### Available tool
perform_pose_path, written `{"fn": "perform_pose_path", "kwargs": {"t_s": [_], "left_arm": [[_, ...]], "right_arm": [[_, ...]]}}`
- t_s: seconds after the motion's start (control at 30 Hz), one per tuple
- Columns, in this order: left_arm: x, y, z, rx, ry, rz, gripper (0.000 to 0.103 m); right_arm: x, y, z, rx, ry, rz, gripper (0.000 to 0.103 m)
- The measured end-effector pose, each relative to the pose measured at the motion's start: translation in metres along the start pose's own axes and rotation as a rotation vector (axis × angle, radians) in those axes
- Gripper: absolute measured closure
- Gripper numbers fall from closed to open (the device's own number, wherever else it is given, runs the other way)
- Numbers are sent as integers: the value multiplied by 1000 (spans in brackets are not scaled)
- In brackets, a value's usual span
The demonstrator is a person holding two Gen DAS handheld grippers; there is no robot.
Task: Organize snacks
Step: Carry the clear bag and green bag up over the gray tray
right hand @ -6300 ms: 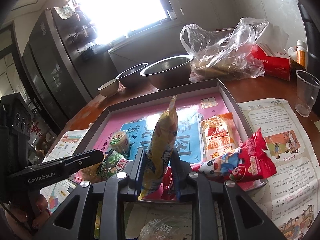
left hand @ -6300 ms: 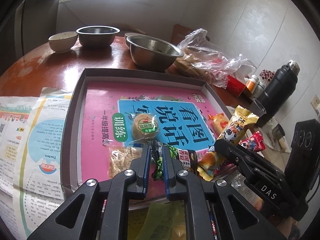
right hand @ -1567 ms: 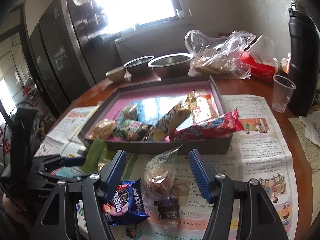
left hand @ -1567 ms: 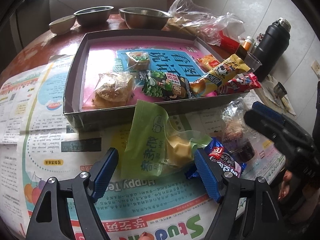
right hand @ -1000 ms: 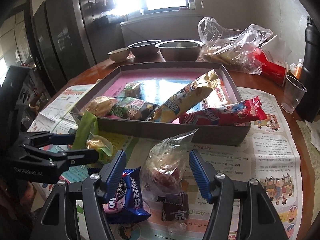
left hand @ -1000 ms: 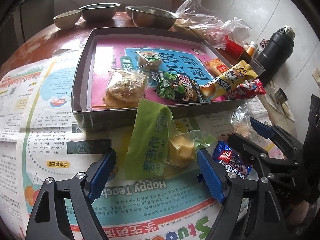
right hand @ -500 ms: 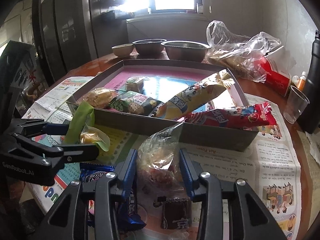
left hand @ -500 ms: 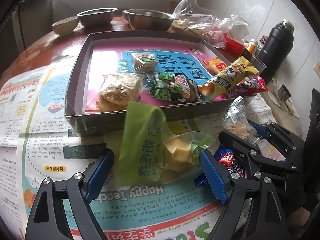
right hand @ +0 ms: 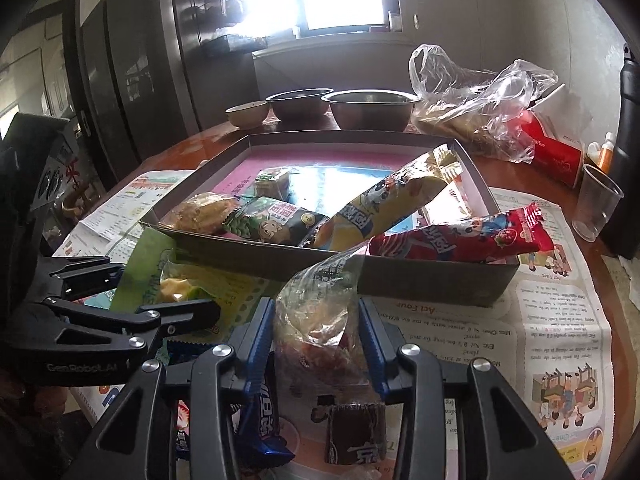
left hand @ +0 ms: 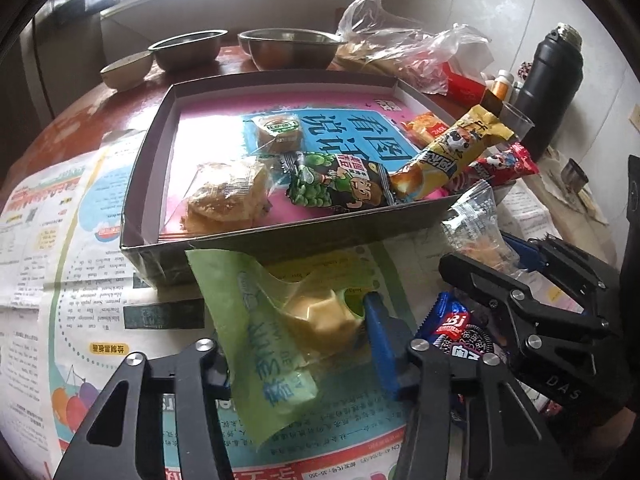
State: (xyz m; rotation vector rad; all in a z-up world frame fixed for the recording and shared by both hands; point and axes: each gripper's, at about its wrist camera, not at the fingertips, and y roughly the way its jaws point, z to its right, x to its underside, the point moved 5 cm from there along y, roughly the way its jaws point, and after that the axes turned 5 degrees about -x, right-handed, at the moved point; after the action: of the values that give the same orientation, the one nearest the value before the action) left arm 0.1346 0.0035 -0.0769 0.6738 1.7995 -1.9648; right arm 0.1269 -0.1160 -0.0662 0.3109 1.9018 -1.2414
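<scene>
My left gripper [left hand: 296,336] has its jaws closing, and the blue pads press on a green snack packet [left hand: 256,320] with a yellow cake inside, on the newspaper in front of the box. My right gripper [right hand: 316,332] is shut on a clear packet [right hand: 320,304] of reddish snacks, close to the box wall. The shallow grey box [left hand: 280,236] holds a pastry [left hand: 224,192], a green pea packet [left hand: 336,188], a yellow bar [left hand: 448,156], a red bar [right hand: 460,236] and a small cake [left hand: 278,132]. A blue cookie packet [left hand: 456,328] lies between the two grippers.
A small brown packet [right hand: 356,432] lies under my right gripper. Behind the box stand metal bowls [right hand: 372,108], a crumpled plastic bag [right hand: 480,96], a black flask [left hand: 552,80] and a plastic cup [right hand: 598,204]. Newspaper [right hand: 560,320] covers the round wooden table.
The left jaws have narrowed from wide open onto the green packet. The right jaws shut on the clear packet about half a second ago and have held it since.
</scene>
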Motion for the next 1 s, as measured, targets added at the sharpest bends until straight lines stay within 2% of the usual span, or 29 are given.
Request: {"fn": "perform_pose_path", "kwargs": {"t_s": [0.07, 0.17, 0.33, 1.0], "left_arm": [[0, -1, -2, 13, -10, 0, 58], [1, -2, -6, 38, -37, -5, 61], [0, -7, -11, 59, -53, -8, 62], [-17, -46, -27, 73, -105, 89, 62]], "right_arm": [[0, 0, 1, -14, 13, 2, 61], [-1, -2, 1, -31, 21, 7, 61], [-5, -8, 1, -55, 40, 29, 61], [-22, -30, -5, -68, 60, 113, 61]]}}
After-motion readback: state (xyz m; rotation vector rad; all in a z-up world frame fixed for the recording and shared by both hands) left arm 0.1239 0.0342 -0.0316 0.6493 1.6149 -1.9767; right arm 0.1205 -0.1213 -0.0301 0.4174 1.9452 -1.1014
